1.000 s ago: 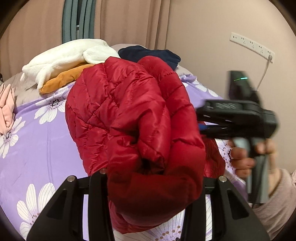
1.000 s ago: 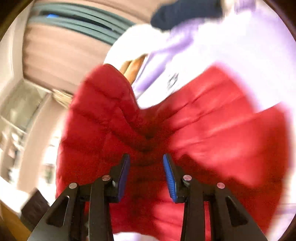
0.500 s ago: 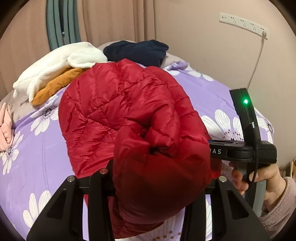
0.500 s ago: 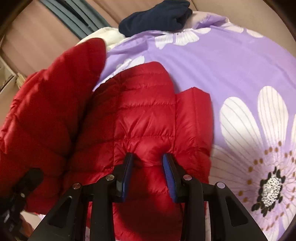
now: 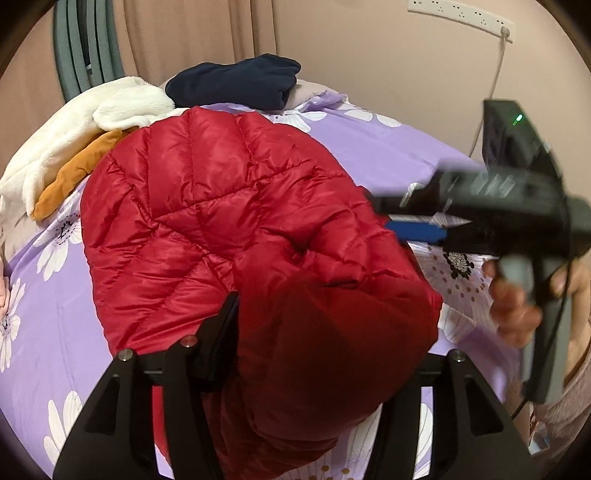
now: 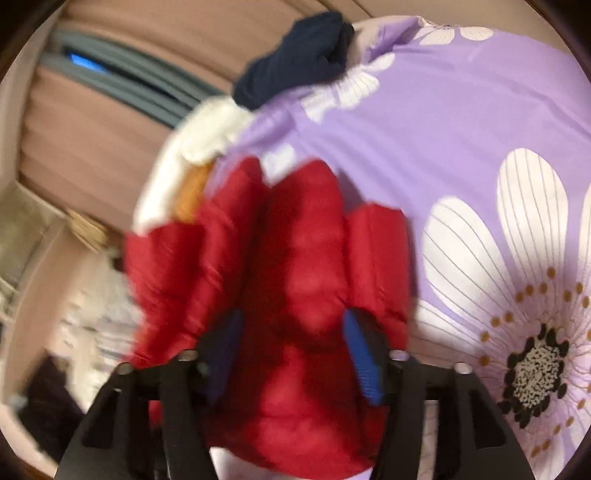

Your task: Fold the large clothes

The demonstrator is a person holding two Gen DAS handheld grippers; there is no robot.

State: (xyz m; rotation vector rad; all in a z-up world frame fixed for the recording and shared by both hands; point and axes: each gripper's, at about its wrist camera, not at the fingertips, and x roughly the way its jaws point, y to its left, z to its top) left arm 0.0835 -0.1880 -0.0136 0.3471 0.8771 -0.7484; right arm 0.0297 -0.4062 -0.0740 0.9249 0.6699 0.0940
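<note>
A red quilted puffer jacket (image 5: pixel 229 221) lies bunched on the purple flowered bedspread (image 5: pixel 388 151). My left gripper (image 5: pixel 314 332) is shut on a thick fold of the jacket, which hides its right finger. My right gripper (image 6: pixel 291 350) has jacket fabric (image 6: pixel 303 280) bulging between its blue pads (image 6: pixel 360 354); the view is blurred by motion. In the left wrist view the right gripper (image 5: pixel 413 225) comes in from the right, at the jacket's right edge.
At the head of the bed lie a navy garment (image 5: pixel 236 85), a white fleece garment (image 5: pixel 92 122) and an orange one (image 5: pixel 74 173). A wall with a socket strip (image 5: pixel 458 13) runs along the right. Curtains (image 5: pixel 184 37) hang behind.
My right gripper has lifted and swung, and its jaws stand wider around a thicker bunch of jacket. My left gripper keeps its hold and has shifted slightly with the jacket.
</note>
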